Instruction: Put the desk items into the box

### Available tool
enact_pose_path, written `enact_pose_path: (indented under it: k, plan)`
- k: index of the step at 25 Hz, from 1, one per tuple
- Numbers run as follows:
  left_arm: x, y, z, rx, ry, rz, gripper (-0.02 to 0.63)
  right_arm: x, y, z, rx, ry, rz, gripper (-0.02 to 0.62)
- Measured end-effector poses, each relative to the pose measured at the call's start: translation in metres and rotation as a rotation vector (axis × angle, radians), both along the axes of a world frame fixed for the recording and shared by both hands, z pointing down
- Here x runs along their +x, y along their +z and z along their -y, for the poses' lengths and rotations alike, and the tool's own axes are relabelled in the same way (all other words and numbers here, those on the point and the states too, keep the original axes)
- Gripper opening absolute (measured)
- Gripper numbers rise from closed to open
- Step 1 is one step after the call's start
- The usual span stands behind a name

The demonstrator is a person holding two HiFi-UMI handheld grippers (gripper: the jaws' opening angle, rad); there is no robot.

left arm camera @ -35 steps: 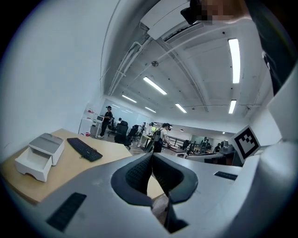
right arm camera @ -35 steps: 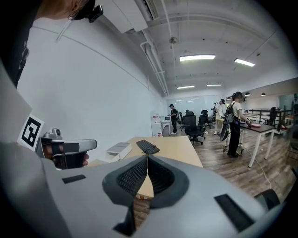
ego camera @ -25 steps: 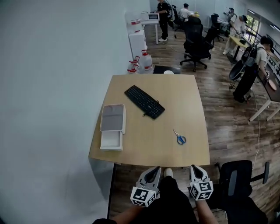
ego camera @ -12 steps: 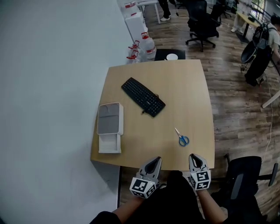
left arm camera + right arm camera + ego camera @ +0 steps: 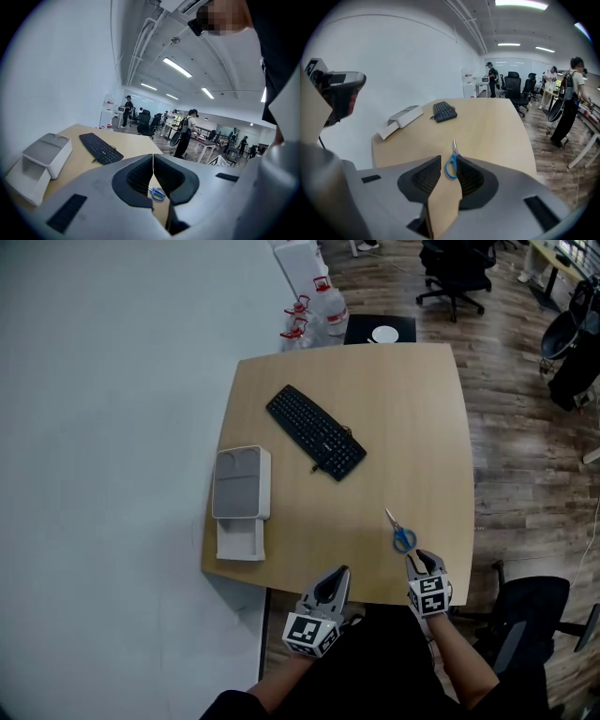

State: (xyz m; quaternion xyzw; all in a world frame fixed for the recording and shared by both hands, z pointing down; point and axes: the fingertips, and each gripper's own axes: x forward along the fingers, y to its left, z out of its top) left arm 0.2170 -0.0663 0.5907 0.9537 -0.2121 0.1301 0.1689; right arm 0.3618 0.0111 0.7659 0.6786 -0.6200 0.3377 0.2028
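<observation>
The scissors are found on the worktop just ahead of the right gripper, handles nearest, blades pointed away. Its jaws have just been opening and are released, with nothing gripped. The left gripper, farther off, is kept clenched and empty.

Black top, checker-marked cubes
</observation>
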Motion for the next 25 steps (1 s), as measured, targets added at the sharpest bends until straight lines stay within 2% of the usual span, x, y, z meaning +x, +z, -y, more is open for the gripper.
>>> enact_pose_path:
  k: [6,9,14,17,20,25]
  plan:
    - [-0.006,0.002,0.022,-0.006,-0.081,0.028,0.015,-0.001,0.049,0.009,-0.13,-0.079,0.029,0.191]
    - [-0.007,0.006,0.026,-0.023,-0.117,0.04,0.015,0.003,0.066,0.014,-0.166,-0.091,0.03,0.193]
    - [-0.012,0.02,0.032,-0.045,-0.162,0.074,0.015,0.005,0.095,0.03,-0.211,-0.191,-0.024,0.193]
    - [-0.021,0.026,0.034,-0.063,-0.188,0.101,0.015,0.005,0.107,0.033,-0.257,-0.22,-0.012,0.193]
    - [-0.026,0.03,0.039,-0.076,-0.216,0.117,0.015,0.011,0.11,0.035,-0.284,-0.222,-0.034,0.155]
    - [-0.036,0.043,0.042,-0.099,-0.256,0.146,0.015,0.013,0.11,0.036,-0.289,-0.227,-0.065,0.141]
